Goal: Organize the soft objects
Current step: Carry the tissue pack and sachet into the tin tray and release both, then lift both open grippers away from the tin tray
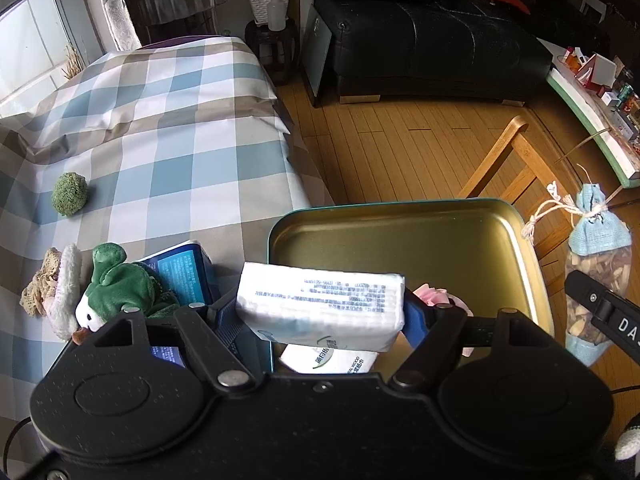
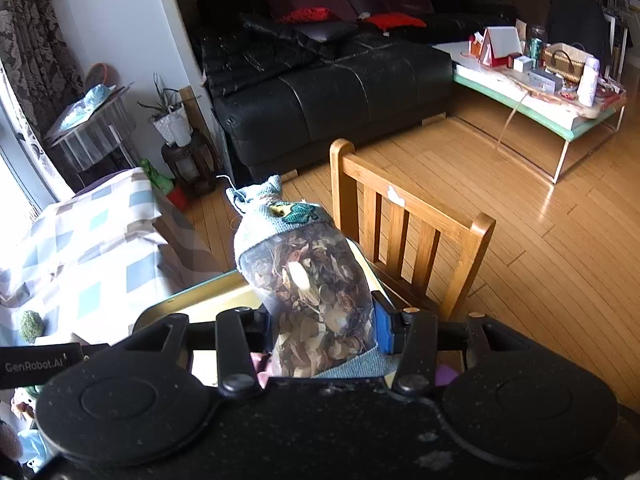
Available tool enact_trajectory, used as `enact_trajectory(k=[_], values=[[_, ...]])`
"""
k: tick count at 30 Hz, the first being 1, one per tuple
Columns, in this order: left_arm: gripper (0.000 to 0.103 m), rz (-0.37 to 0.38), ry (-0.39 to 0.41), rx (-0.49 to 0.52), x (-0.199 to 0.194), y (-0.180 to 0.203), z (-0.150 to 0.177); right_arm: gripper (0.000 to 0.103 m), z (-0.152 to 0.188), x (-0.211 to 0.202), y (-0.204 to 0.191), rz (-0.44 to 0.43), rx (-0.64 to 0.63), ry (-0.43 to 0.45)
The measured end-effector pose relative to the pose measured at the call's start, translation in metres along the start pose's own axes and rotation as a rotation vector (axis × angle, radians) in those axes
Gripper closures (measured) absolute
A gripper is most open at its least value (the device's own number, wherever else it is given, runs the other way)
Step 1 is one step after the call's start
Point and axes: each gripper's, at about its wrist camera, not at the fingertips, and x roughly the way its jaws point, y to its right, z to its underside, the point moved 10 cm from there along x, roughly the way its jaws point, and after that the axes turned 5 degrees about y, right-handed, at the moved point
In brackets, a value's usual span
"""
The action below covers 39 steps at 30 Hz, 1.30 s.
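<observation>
Left gripper clamps tissue pack over tin, second pack inside, right gripper clamps sachet.

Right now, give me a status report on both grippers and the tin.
Left gripper shut on tissue pack, over the tin. Right gripper shut on potpourri sachet, at the tin's right edge. Tin mostly bare; nothing blocking.

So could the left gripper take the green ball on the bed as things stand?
Probably not yet: the left gripper is shut on a tissue pack, so its jaws are full. The green ball lies alone on the checked cover with nothing around it.
</observation>
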Motion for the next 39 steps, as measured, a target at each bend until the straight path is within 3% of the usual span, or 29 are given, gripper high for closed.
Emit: enact_trajectory(k=[7, 22, 24, 26, 39], values=[[0.031, -0.015, 0.005, 0.026, 0.018, 0.012, -0.009, 0.058, 0.005, 0.014, 0.007, 0.019, 0.017, -0.054], [0.023, -0.009, 0.034, 0.02, 0.029, 0.018, -0.019, 0.057, 0.0, 0.017, 0.007, 0.003, 0.039, -0.06], [0.023, -0.015, 0.034, 0.024, 0.03, 0.017, -0.017, 0.055, -0.001, 0.017, 0.007, 0.004, 0.041, -0.052], [0.023, -0.02, 0.032, 0.028, 0.03, 0.016, -0.016, 0.037, -0.004, 0.015, 0.008, 0.015, 0.037, -0.031], [0.023, -0.037, 0.002, 0.032, 0.027, 0.007, 0.0, 0.038, -0.004, 0.011, 0.007, 0.028, 0.02, -0.023]])
